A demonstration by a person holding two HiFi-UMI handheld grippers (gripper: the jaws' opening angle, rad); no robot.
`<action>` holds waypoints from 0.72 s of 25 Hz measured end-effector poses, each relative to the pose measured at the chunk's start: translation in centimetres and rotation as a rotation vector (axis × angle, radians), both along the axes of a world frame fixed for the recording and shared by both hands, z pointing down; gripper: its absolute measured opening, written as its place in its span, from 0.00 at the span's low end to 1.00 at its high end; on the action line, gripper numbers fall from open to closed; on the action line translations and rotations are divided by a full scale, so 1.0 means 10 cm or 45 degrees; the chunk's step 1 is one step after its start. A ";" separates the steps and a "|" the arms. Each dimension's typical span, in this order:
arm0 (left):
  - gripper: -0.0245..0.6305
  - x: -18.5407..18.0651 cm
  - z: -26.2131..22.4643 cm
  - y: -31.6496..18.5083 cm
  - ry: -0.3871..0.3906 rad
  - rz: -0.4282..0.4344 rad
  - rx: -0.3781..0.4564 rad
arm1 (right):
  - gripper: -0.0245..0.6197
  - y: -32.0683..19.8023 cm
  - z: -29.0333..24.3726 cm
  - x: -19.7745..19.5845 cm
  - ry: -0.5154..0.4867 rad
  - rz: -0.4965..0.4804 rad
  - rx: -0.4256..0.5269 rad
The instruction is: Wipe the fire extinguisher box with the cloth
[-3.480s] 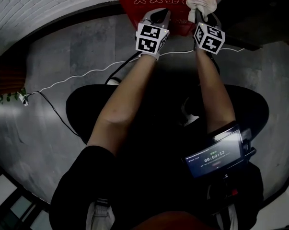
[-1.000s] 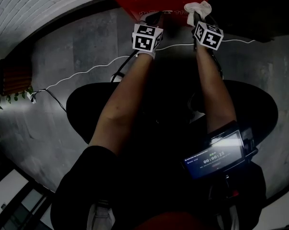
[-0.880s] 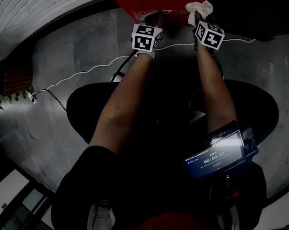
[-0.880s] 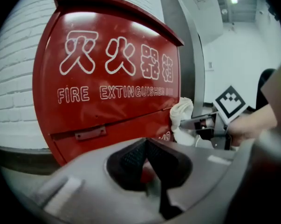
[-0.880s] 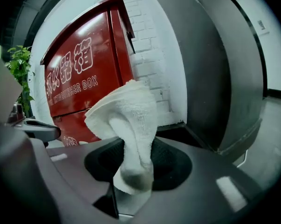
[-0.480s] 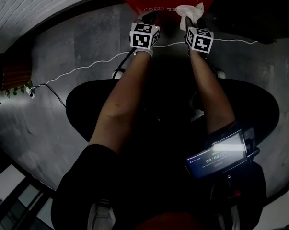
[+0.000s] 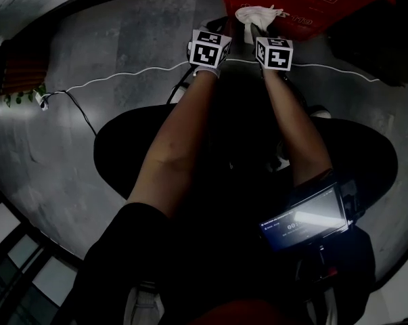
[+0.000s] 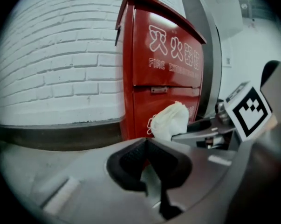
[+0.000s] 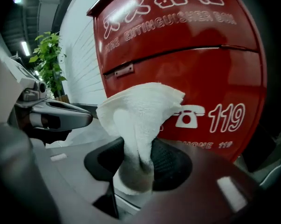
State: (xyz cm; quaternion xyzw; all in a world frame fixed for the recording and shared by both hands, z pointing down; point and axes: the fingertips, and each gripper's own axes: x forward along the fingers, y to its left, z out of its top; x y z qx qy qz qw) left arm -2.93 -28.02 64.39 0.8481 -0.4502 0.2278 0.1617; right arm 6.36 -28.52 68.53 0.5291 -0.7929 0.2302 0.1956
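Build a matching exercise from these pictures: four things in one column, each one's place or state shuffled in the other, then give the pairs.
1. white terry cloth
2. red metal fire extinguisher box
3. left gripper
4. thin white cable

A. jaws shut, empty
B. lies across the grey floor
C. pinched in the right gripper
D. stands beside the white brick wall

Pairs: 1-C, 2-D, 3-A, 4-B
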 end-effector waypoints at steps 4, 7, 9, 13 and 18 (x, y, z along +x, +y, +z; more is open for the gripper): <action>0.04 -0.12 0.20 -0.01 -0.046 -0.001 -0.023 | 0.30 -0.09 0.22 -0.29 0.017 -0.086 -0.035; 0.04 -0.14 0.23 0.04 -0.028 0.017 -0.035 | 0.30 -0.11 0.30 -0.46 0.035 -0.135 -0.044; 0.04 -0.10 0.27 0.06 -0.030 0.043 -0.050 | 0.30 -0.13 0.34 -0.50 0.038 -0.155 -0.058; 0.04 0.08 0.36 0.05 -0.032 0.106 -0.066 | 0.30 -0.17 0.40 -0.46 0.049 -0.138 -0.079; 0.04 0.32 0.46 0.00 0.001 0.118 -0.083 | 0.30 -0.20 0.48 -0.10 0.062 -0.062 -0.111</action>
